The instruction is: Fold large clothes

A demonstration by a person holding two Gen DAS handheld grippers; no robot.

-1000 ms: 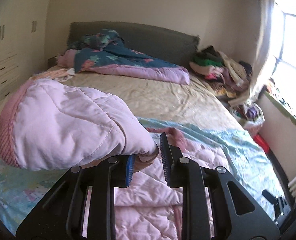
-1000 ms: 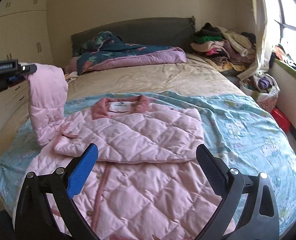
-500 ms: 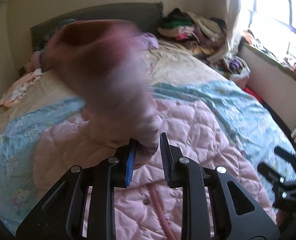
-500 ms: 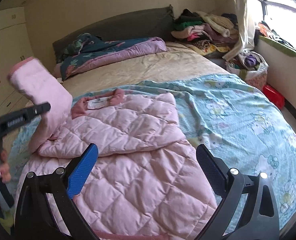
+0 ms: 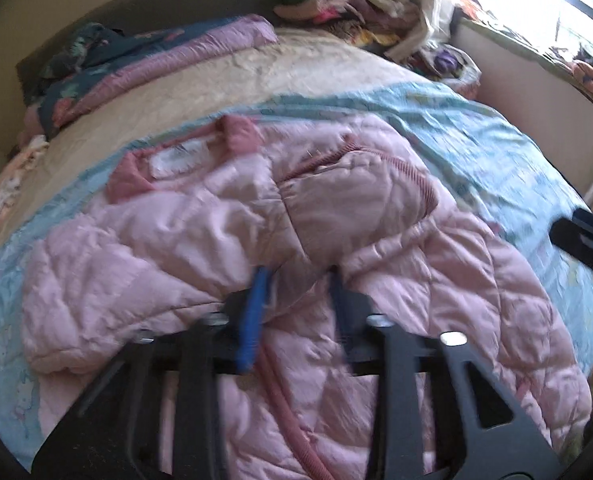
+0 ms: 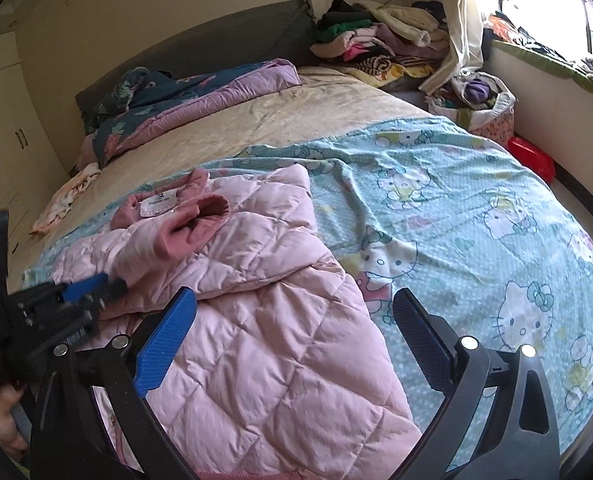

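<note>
- You are laying the left sleeve (image 6: pixel 164 236) of the pink quilted jacket (image 6: pixel 264 344) across its chest; the jacket is lying front-up on the blue cartoon blanket (image 6: pixel 476 220), which covers the near half of the bed (image 6: pixel 296 120).
- Your left hand-held gripper (image 5: pixel 296 280) has just been opening: its jaws are standing partly apart with a bulge of sleeve fabric between them, and in this blurred view the pads no longer seem to be pressing on it.
- Your right hand-held gripper (image 6: pixel 292 332) is hovering over the lower right part of the jacket with its jaws wide apart, holding nothing.
- To do this step well, you are probably best letting the sleeve drop fully free, then drawing the left tool straight back so the puffy fabric is not dragged along.
- The dark pink cuff (image 6: pixel 184 232) is landing just beside the collar and its white label (image 6: pixel 158 204); it looks bunched, so smoothing it flat before the next fold would help.
- The right sleeve seems already folded over the front, so the bottom hem likely comes next.
- Around you: a floral duvet (image 6: pixel 200 92) by the headboard, a heap of mixed clothes (image 6: pixel 376 44) in the far corner, a small patterned garment (image 6: pixel 64 196) at the bed's left edge, a red object (image 6: pixel 532 156) on the floor.
- All of that is lying well apart from the jacket; the two tools being near each other is the only crowding.
</note>
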